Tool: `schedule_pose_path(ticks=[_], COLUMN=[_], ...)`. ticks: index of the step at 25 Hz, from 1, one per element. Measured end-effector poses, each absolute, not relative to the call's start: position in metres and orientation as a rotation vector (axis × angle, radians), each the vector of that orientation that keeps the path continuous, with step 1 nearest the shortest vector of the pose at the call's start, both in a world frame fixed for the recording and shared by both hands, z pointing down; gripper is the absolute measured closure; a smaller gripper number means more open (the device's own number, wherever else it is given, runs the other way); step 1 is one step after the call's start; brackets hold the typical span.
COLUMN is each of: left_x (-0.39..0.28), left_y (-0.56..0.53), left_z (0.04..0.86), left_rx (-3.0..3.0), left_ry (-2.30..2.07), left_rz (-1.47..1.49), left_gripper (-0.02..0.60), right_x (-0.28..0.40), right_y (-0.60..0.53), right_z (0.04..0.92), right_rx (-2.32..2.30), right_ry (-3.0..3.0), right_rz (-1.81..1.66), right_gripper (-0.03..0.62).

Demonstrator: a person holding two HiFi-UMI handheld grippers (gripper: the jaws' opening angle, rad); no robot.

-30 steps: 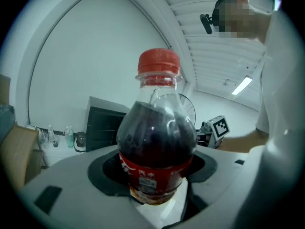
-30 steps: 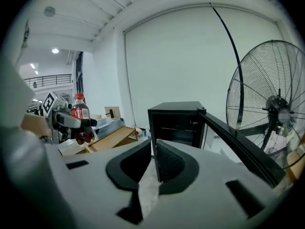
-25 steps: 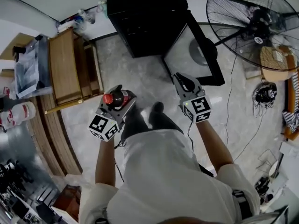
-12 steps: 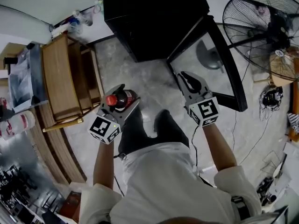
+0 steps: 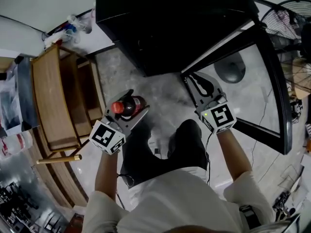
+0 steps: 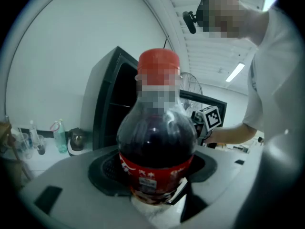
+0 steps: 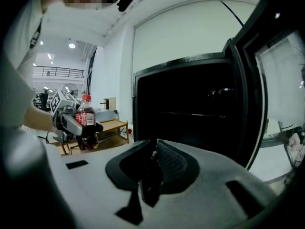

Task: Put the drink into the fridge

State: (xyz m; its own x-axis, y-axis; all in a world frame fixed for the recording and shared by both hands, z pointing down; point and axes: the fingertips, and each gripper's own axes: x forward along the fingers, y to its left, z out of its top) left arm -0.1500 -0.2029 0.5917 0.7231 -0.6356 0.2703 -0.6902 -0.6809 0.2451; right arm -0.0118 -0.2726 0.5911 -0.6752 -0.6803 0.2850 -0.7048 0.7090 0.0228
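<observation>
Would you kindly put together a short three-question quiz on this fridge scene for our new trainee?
1. True or false: the door of the black fridge stands open.
2. What is clamped in the jaws of the left gripper?
A. a drinks can
B. a cola bottle with a red cap
C. nothing
3. Fill in the word: the jaws of the right gripper are ____, with nothing between them.

Key: 1 true; 2 B; 3 together.
</observation>
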Motion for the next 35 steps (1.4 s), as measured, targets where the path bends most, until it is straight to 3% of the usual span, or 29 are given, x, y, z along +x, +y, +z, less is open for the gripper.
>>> schedule_pose_path(ticks=[16,23,35], left_x=[-0.132,-0.098,-0.005], left_y=[-0.259,-0.295,-0.41], left_z=[0.77,0.777,0.742], left_rx=[2.834,2.91,2.939], left_ry=[-0.91,-0.962,-1.026], left_rz=[0.322,0.312,0.25], left_gripper=[0.287,0.285,0.285], right_x=[-0.036,-0.019,0.03], right_y=[-0.324,-0.314,-0.295], right_z=[0.756,0.789,0.77], right_rx=[1.046,1.1,1.316], right_ry=[-2.759,-2.743,-2.677], right_rz=[-0.192,-0.2,-0.108], right_gripper=[0.544,0.537,0.522])
